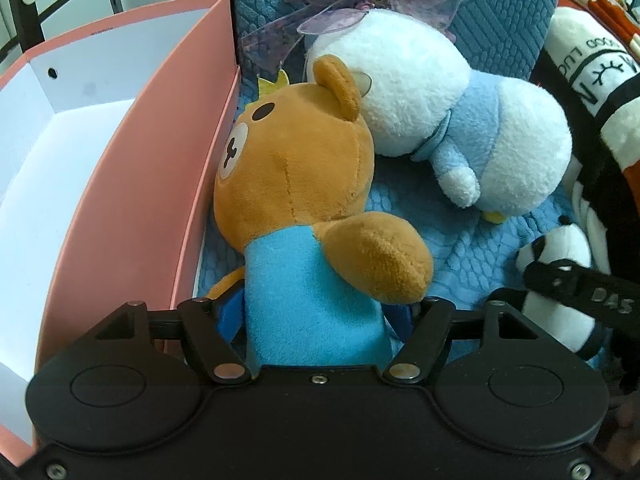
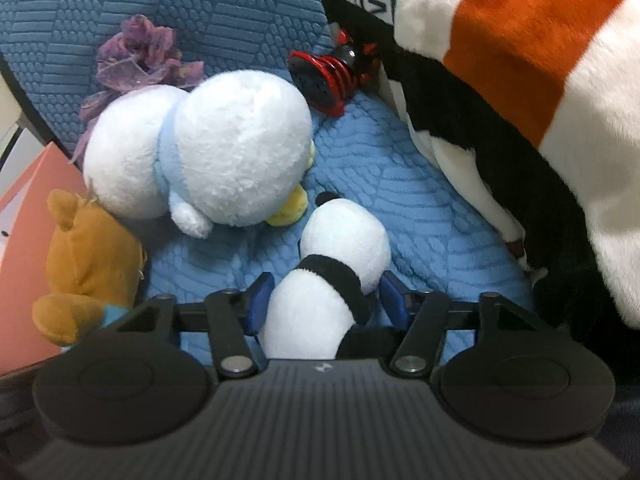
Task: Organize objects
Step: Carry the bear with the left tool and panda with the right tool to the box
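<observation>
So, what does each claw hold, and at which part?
The left claw holds the brown plush bear at its blue-shirted body. The right claw brackets the white-and-black plush panda; grip unclear.

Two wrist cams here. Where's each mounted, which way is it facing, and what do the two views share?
Left wrist: on the left gripper, angled down along its fingers at the brown bear between them, pink box alongside; right gripper finger at the edge.
Right wrist: on the right gripper, angled down at the small panda between its blue pads.
Shared: bear, panda, white-and-blue plush, purple flower, blue cushion, box.
</observation>
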A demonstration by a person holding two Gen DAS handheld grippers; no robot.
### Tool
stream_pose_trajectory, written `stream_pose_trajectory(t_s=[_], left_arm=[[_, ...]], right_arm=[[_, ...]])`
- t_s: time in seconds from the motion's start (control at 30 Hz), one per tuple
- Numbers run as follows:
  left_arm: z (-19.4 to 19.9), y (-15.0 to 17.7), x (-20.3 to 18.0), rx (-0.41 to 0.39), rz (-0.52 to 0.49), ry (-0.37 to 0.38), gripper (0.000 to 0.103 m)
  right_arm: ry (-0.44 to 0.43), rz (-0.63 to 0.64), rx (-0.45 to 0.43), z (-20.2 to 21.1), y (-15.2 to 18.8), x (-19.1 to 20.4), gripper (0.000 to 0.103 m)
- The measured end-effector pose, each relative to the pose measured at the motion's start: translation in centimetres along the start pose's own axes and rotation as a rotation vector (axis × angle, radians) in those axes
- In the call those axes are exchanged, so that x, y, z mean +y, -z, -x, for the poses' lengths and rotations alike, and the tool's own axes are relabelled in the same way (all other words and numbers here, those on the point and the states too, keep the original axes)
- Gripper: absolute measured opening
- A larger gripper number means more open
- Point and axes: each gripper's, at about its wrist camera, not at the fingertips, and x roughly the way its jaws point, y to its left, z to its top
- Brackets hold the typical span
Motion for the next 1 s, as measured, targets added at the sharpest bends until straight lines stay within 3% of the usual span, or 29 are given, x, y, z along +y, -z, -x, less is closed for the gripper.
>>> stream_pose_trajectory(t_s=[0.3, 0.47, 0.67, 1.0], left_arm=[[0.4, 0.6, 0.2, -0.039, -0.003, -0.024, 0.055], [2.2, 1.2, 1.0, -0.042, 0.036, 0.037, 0.054], [5.4, 1.6, 2.3, -0.032, 0.093, 0.086, 0.053], [11.9, 1.7, 1.7, -0.046, 0.124, 0.075, 0.053]], right_arm=[[-0.093, 0.048, 0.011, 1.9, 0.3, 0.4, 0.053], [-0.110, 0.065, 0.037, 2.6, 0.8, 0.7, 0.051], [-0.122, 0.086, 0.057, 3.7, 0.9, 0.8, 0.050], [-0.160, 0.159, 0.080, 7.9, 0.6, 0.9, 0.051]])
